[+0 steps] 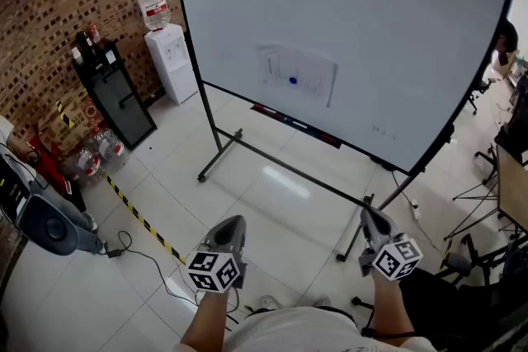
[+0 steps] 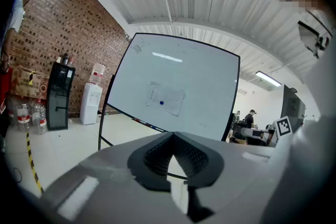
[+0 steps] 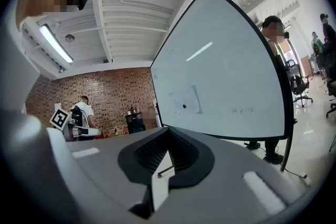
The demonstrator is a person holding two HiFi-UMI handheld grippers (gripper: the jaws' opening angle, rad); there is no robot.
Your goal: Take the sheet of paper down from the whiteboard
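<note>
1. Nearest, the left tongs (image 1: pixel 234 220) are closed and empty, held above the floor (image 1: pixel 272 185), well apart from the whiteboard (image 1: pixel 412 29).
2. Beside them, the right tongs (image 1: pixel 367 215) are likewise closed on nothing.
3. On the whiteboard, the sheet of paper (image 1: pixel 309 70) hangs near the middle, closer to the lower edge, with a blue magnet (image 1: pixel 293 81) on its left part.
</note>
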